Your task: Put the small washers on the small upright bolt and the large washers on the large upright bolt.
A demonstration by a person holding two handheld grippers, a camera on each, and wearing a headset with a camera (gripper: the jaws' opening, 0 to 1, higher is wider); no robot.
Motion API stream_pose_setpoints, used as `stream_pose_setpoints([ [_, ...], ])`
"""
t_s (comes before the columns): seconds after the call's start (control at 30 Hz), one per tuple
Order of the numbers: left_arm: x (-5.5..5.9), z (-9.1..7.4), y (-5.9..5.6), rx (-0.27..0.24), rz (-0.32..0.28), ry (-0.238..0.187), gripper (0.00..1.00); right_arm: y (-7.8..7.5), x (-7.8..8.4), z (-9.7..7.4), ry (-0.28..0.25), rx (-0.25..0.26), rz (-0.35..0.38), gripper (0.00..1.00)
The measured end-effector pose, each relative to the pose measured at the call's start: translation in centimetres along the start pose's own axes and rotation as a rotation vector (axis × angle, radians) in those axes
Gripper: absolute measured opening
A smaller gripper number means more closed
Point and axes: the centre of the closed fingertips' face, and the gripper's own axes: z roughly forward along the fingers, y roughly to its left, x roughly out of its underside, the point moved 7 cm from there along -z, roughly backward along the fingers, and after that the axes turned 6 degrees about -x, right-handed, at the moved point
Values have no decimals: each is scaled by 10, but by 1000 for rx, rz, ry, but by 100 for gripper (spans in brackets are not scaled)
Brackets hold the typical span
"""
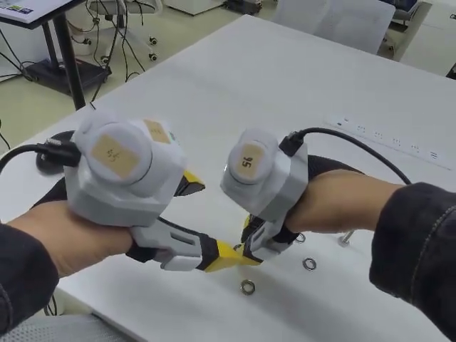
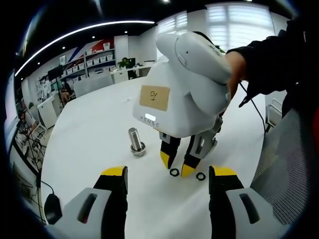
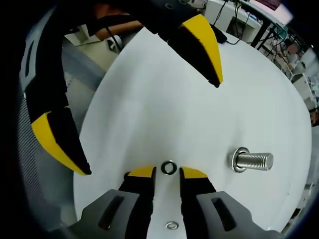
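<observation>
Straddling a washer [image 3: 169, 167] flat on the desk [image 3: 149, 99] with the narrowly parted, empty fingers [image 3: 143, 173] of the right gripper [image 3: 168, 173], closer than the wide-open, empty left gripper [image 2: 169, 173].

The sticker [image 1: 249, 158] on the right gripper [image 1: 251, 251] reads "56"; the label [image 1: 115, 155] on the left gripper [image 1: 210, 217] is illegible.

The white table [image 1: 285, 78] carries a power strip [image 1: 388, 140] at 3 o'clock. At 10 o'clock a black desk leg [image 1: 65, 53] stands on the floor, with loose cables [image 1: 117, 50] beside it.
</observation>
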Motion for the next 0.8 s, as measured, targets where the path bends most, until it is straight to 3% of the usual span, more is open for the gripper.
stream_pose_setpoints([
  [0.8, 0, 1, -1, 4, 0, 3, 65, 0, -1, 1, 3, -2, -12, 13],
])
